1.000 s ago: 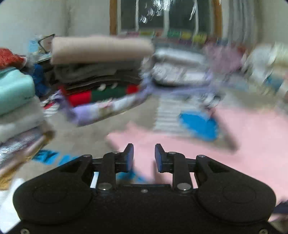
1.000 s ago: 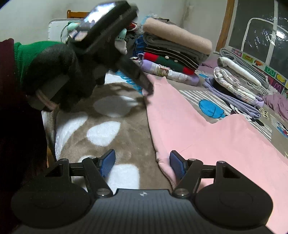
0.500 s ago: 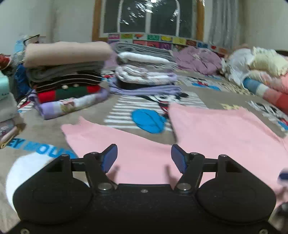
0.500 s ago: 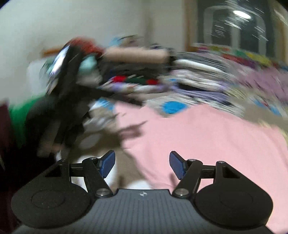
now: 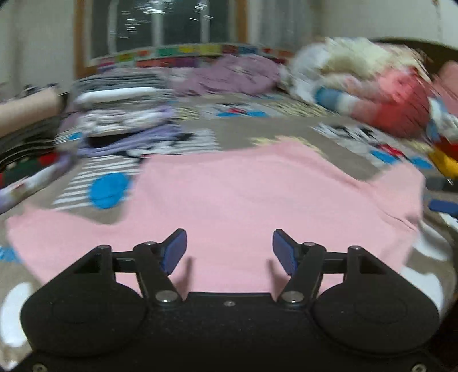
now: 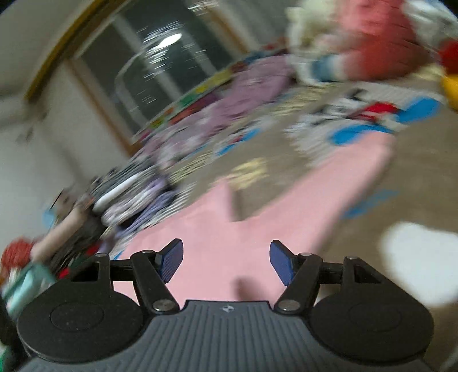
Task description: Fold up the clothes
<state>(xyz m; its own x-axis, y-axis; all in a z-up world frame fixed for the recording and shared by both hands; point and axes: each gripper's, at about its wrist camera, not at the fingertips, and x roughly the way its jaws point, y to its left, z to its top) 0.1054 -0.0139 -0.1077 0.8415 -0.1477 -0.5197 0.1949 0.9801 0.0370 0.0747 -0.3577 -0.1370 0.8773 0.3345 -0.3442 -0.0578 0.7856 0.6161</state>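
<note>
A pink garment (image 5: 243,200) lies spread flat on a patterned blanket (image 5: 257,123), its sleeves reaching left and right. My left gripper (image 5: 229,251) is open and empty, just above the garment's near edge. My right gripper (image 6: 226,264) is open and empty, over the same pink garment (image 6: 257,229) near one sleeve (image 6: 357,166). The right wrist view is tilted and blurred. The right gripper's blue fingertips (image 5: 442,206) show at the right edge of the left wrist view.
Stacks of folded clothes (image 5: 120,120) stand at the back left. A heap of unfolded clothes (image 5: 372,85) lies at the back right. A purple garment (image 5: 234,74) lies below the window (image 5: 160,25). The folded stacks also show in the right wrist view (image 6: 123,197).
My left gripper has opened wide, letting go of the pink sleeve, and swung right to face the garment's body. My right gripper has swung right and tilted, staying open.
</note>
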